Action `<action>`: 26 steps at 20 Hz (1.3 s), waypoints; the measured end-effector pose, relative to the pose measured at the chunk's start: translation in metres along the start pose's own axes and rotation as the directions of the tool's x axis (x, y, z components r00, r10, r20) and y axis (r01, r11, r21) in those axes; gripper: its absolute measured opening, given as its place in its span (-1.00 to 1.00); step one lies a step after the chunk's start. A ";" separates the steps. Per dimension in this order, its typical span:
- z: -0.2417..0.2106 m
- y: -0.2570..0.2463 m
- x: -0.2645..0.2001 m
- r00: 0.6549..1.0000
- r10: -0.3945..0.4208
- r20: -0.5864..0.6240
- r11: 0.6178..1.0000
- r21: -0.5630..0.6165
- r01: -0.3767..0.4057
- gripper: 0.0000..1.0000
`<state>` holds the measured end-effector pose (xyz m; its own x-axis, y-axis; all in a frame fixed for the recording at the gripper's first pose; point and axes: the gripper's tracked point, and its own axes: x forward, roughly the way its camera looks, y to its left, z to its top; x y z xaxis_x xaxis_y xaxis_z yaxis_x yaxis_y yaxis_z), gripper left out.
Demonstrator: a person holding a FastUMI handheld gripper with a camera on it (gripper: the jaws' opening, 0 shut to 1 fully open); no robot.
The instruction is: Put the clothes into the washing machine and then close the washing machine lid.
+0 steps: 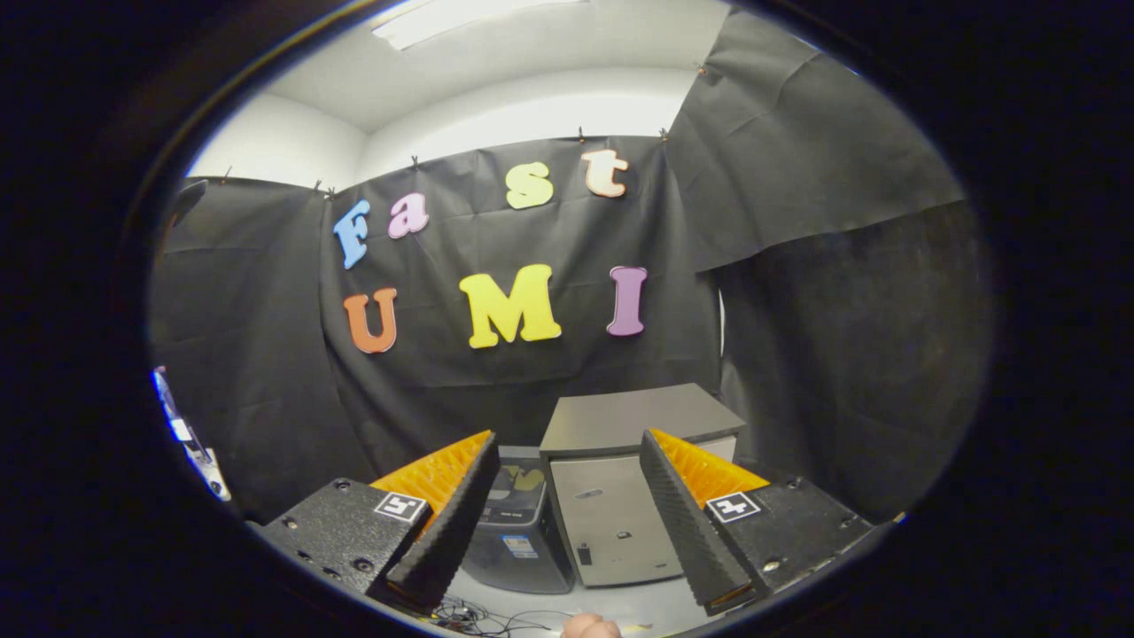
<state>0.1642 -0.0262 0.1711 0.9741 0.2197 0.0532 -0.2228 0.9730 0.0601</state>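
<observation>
My gripper (pixel 567 440) is open, held up in the air with nothing between its fingers. Beyond the fingers, low against the black cloth wall, stands a small dark machine (pixel 518 532) with a glossy dark top and a label on its front; it looks like the washing machine. I cannot tell how its lid stands. Right beside it on the right is a taller silver-grey cabinet (pixel 620 505) with a flat top and a plain front door. Both stand on a pale floor, seen through the gap between the fingers.
Loose cables (pixel 478 616) lie on the floor just in front of the dark machine. A person's fingertip (pixel 589 627) shows below the fingers. A white and blue object (pixel 188 439) hangs by the cloth wall far to the left. Black cloth closes in the back and right.
</observation>
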 end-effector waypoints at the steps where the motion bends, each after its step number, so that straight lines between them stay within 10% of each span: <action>1: -0.001 0.004 0.000 1.000 0.006 -0.002 1.000 0.000 -0.006 0.99; 26: -0.005 0.026 0.021 0.999 0.047 -0.014 0.999 0.011 -0.047 0.99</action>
<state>0.1792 0.0041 0.1691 0.9630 0.2663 0.0419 -0.2687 0.9608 0.0685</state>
